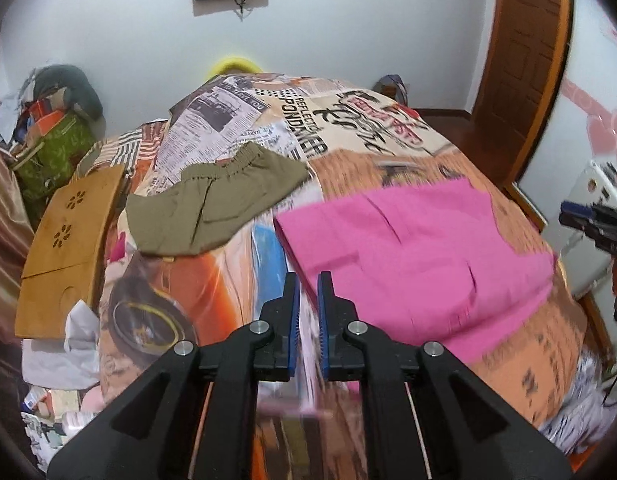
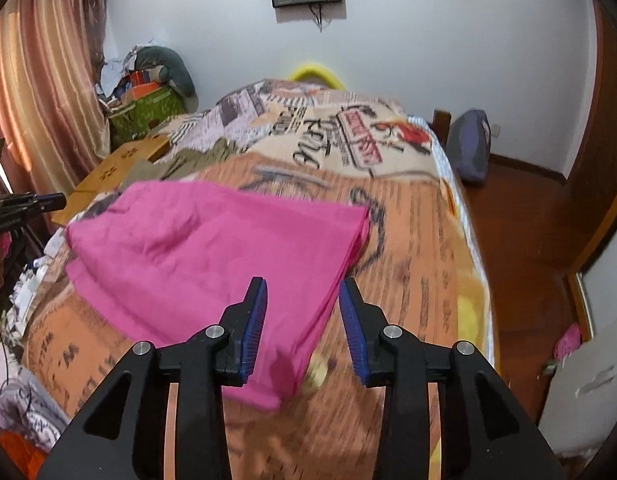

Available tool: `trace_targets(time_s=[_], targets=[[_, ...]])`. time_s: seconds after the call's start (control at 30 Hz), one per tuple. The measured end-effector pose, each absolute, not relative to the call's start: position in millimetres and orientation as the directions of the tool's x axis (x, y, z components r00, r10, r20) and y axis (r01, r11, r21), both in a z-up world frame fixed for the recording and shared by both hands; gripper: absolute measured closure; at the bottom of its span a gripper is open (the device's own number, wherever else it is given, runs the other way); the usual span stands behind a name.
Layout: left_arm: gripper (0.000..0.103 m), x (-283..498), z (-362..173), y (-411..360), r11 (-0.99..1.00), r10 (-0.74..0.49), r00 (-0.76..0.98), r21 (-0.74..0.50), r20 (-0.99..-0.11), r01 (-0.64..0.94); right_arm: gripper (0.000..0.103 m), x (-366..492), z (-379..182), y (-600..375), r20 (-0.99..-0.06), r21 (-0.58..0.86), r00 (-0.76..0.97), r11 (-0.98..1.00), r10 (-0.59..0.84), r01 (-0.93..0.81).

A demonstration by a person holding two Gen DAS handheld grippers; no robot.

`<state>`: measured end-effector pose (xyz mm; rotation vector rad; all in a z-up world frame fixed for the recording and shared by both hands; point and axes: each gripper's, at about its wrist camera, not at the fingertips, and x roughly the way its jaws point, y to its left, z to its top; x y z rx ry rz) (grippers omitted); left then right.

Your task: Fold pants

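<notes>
Bright pink fabric pants (image 2: pixel 212 256) lie already doubled into a rough slab on the bed with the orange newspaper-print blanket (image 2: pixel 424 288), sitting mid-bed toward its foot. The left hand-held gripper (image 1: pixel 308 280) has its blue pads drawn near together with a thin gap and nothing visibly pinched — it hovers just over the pants' near-left folded edge. The right hand-held gripper (image 2: pixel 303 284) is spread wide and empty, hanging above the pants' narrow near end, which tapers toward the camera. Judged step: take the near end and bring it over for another fold. To do it well, each gripper should bite all stacked layers at a corner, not just the top sheet, lift both corners together, keep the edge taut, and lay it square onto the far edge so layers do not skew; the fabric looks thin and limp, so it will likely sag between grips. Room: bare blanket beyond and right of the pants gives space to carry the fold, but the bed's right edge drops to the wooden floor (image 2: pixel 524 240) near the pants' right corner. Olive-green elastic-waist shorts (image 1: pixel 212 204) lie up-left, apart from the pants, and a light wooden lap tray (image 1: pixel 64 248) sits on the left edge — keep sweeps clear of both.
</notes>
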<state>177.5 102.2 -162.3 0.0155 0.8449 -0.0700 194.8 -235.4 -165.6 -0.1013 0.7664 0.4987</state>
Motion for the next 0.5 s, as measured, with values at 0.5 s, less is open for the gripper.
trace_targets(time_s=[0.5], targets=[[0.050, 291.6, -226.8, 121.7, 0.989, -0.140, 0.505, -0.148, -0.852, 0.024, 0.068, 289.6, -232.7, -230.2, -0.772, 0.170, 0.510, 0.896, 0.379, -0.409]])
